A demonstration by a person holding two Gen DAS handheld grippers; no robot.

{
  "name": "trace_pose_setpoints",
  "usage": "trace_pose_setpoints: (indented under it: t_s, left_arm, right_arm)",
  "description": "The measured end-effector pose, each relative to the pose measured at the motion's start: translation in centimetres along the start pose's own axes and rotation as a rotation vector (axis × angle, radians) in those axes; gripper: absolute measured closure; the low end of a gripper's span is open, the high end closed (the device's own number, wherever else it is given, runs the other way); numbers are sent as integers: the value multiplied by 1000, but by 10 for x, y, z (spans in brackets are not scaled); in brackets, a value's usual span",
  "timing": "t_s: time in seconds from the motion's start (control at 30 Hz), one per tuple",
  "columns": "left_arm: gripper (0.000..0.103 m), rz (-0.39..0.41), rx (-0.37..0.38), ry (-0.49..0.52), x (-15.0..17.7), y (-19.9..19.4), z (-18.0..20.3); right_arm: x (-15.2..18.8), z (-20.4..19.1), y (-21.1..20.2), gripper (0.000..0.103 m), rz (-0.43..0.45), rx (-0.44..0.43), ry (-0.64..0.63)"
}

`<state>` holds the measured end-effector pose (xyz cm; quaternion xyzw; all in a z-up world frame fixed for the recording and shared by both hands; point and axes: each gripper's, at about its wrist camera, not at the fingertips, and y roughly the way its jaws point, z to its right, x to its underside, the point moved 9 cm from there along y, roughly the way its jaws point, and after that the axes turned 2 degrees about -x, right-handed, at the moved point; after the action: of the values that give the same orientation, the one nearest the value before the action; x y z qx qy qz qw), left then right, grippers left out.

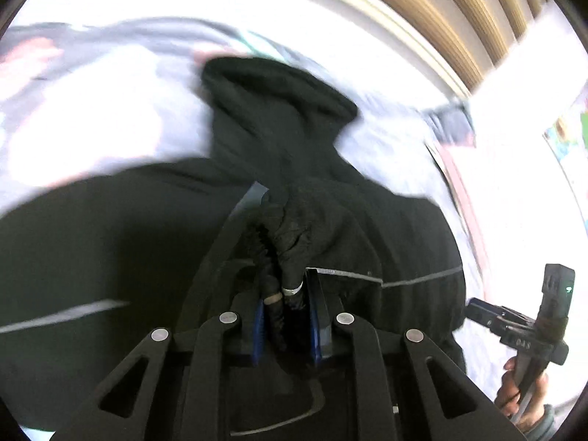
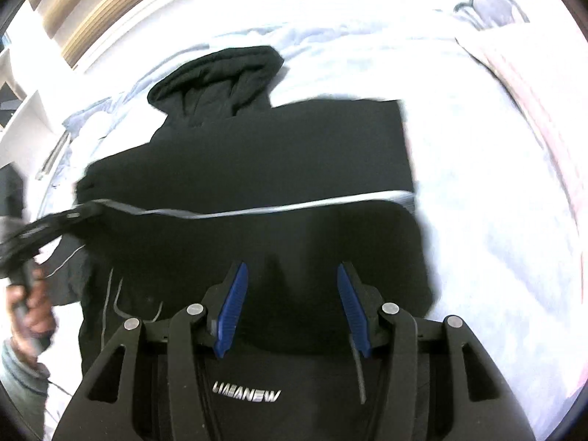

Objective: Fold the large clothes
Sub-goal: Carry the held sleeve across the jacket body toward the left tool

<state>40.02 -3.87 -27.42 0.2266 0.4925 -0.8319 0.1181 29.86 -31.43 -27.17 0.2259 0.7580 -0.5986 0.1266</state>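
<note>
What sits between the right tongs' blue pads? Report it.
Nothing is gripped: in the right wrist view the right tongs stand open above the black hoodie, only its fabric showing behind the gap.

Each hand-held gripper (image 2: 290,307) is matte black with 2 blue ribbed pads (image 2: 230,312) and round silver pivot pins (image 2: 195,309). The person wears a grey sleeve (image 2: 16,371).

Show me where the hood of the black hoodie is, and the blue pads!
hood (image 2: 217,77): right wrist view, on its middle folds.
blue pads (image 2: 232,312): right wrist view, on the left pad's ribbed face.
</note>
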Motion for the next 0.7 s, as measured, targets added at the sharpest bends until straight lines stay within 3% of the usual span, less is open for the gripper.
trace_pose_setpoints:
  t_s: [0.1, 0.2, 0.37, 0.5, 0.6, 0.7]
  left_arm:
    - [84, 7, -77, -49, -1, -21, -51]
    - [79, -104, -97, -85, 28, -8, -87]
    - [69, -207, -226, -36, 67, 31, -110]
    - [66, -194, -272, -10, 65, 24, -103]
    - [65, -119, -291, -31, 53, -7, -108]
    - [49, -45, -295, -42, 42, -43, -105]
  right_arm:
    - [-11, -2, 22, 44, -14, 25, -9]
    - [-11, -11, 53, 42, -52, 62, -36]
    - [11, -11, 117, 40, -201, 255, -116]
    - [10, -13, 121, 40, -204, 274, -144]
    - [4, -15, 105, 40, -193, 231, -127]
    - [-4, -32, 78, 39, -126, 147, -117]
